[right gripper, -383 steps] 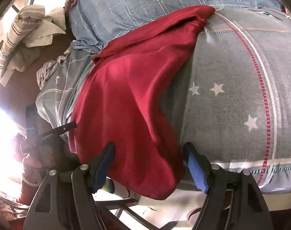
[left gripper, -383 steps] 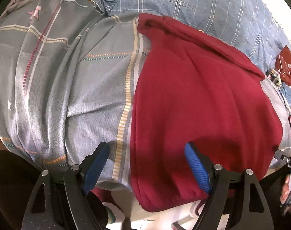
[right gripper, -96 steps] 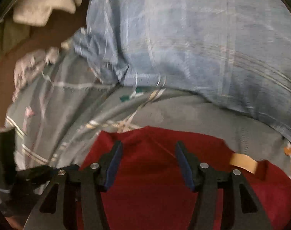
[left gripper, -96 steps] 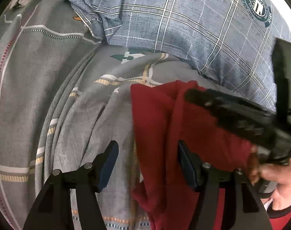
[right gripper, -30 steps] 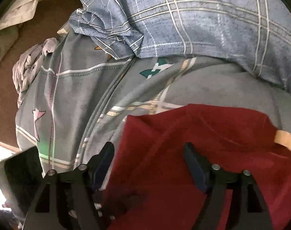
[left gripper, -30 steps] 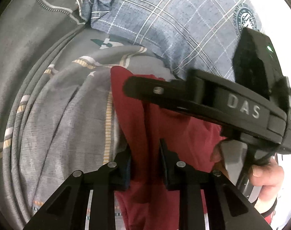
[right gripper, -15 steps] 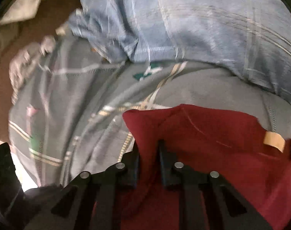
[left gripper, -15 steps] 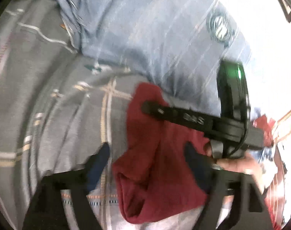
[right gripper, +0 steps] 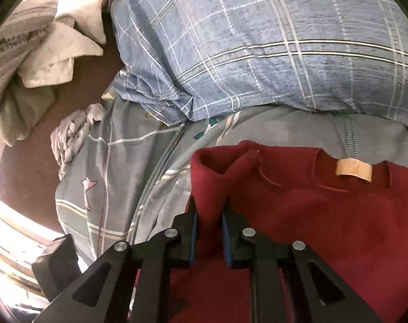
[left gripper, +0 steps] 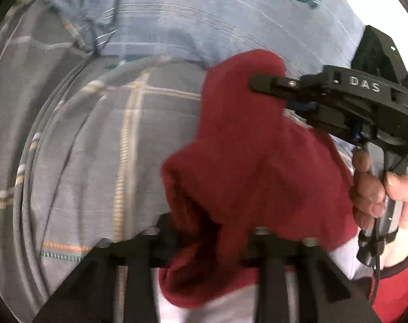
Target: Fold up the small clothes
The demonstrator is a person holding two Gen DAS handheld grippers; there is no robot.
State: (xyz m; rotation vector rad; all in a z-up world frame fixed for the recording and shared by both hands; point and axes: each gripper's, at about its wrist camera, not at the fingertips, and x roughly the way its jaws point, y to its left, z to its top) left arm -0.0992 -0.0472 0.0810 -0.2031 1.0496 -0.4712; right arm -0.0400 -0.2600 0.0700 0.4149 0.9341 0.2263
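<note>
A dark red garment (right gripper: pixel 325 215) lies on the grey patterned bedsheet (right gripper: pixel 139 167), its neck label (right gripper: pixel 353 171) facing up. My right gripper (right gripper: pixel 209 215) is shut on the garment's left shoulder corner, which stands up in a pinched fold. In the left wrist view the same red garment (left gripper: pixel 252 167) is bunched and lifted, and the right gripper (left gripper: pixel 260 82) reaches in from the right, held by a hand. My left gripper (left gripper: pixel 209 231) is at the garment's lower edge; cloth drapes over its fingers and the frame is blurred.
A blue plaid pillow (right gripper: pixel 271 43) lies behind the garment. Crumpled white and striped cloths (right gripper: pixel 42 40) lie at the far left on a brown surface. A black device (right gripper: pixel 56 266) sits at the lower left.
My right gripper closed on the red garment's shoulder corner and lifted it. My left gripper, shut one second ago, opened half a second ago; the garment has since bunched up over it.
</note>
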